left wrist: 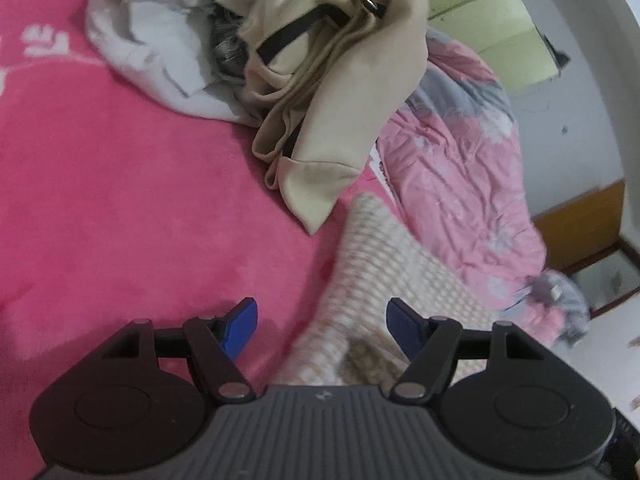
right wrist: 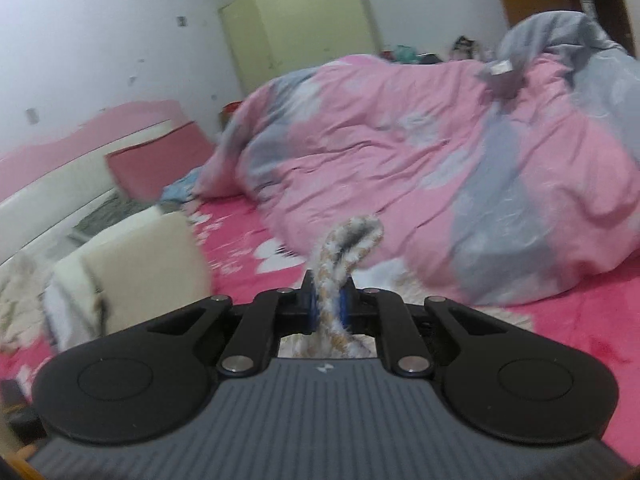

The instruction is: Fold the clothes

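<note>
Overhead, the left gripper (left wrist: 320,324) is hanging with its blue pads wide apart and gripping nothing, above a pink-and-cream checked knit garment (left wrist: 384,268) that is lying on the hot-pink fleece blanket (left wrist: 120,200). Farther off, a beige garment (left wrist: 320,92) and a white one (left wrist: 152,40) are sitting heaped. The right gripper (right wrist: 329,304) is pinching a fold of the knit (right wrist: 352,236), near a rumpled pink-and-grey duvet (right wrist: 400,152); a pale green wardrobe (right wrist: 304,24) is standing against the far white wall (right wrist: 100,20).

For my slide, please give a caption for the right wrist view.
Right gripper shut on a checked knit garment, above the pink bed sheet.
</note>
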A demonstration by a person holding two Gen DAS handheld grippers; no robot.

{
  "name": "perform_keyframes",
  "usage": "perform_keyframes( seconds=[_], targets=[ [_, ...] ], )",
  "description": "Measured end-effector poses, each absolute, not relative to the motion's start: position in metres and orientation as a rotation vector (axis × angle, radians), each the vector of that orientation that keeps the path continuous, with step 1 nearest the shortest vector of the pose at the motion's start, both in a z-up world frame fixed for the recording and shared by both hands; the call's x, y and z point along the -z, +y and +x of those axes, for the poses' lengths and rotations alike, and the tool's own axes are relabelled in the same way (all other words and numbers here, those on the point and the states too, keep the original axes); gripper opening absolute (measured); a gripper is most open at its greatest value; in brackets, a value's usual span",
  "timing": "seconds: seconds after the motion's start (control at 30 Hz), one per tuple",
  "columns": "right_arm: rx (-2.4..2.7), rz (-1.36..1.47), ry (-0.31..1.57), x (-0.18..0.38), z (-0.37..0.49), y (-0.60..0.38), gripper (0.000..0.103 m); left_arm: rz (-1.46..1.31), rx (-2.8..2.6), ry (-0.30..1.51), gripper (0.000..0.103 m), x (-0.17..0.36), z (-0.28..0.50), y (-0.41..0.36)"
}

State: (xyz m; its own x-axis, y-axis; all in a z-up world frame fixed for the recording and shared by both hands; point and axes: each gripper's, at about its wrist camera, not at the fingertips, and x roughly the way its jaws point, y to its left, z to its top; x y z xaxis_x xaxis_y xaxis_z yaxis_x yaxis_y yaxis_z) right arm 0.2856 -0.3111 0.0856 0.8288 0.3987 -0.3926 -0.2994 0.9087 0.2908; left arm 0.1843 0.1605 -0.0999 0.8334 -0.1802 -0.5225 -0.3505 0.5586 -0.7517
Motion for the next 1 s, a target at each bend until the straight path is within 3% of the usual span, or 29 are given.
perform_keyframes(
  seconds=[0.33,0.6,0.77,0.9,1.0],
  targets=[
    [-0.288,0.291,0.645,0.012,0.323,-0.368,0.008,-0.598,-0.125,0.716,0.072,0.092,0.254,0.117],
    [-0.316,0.307,0.541,0.015,0.332,-0.385,0.008,-0.411,-0.1,0.713,0.072,0.096,0.272,0.081],
    [-0.283,0.347,0.727,0.083,0.351,-0.396,0.009,-0.395,-0.114,0.702,0.073,0.096,0.27,0.083],
    [-0.343,0.401,0.644,0.077,0.347,-0.406,0.009,-0.38,-0.12,0.696,0.073,0.096,0.27,0.082],
    [-0.322,0.367,0.702,0.082,0.35,-0.412,0.023,-0.381,-0.125,0.698,0.073,0.096,0.271,0.081]
  ],
)
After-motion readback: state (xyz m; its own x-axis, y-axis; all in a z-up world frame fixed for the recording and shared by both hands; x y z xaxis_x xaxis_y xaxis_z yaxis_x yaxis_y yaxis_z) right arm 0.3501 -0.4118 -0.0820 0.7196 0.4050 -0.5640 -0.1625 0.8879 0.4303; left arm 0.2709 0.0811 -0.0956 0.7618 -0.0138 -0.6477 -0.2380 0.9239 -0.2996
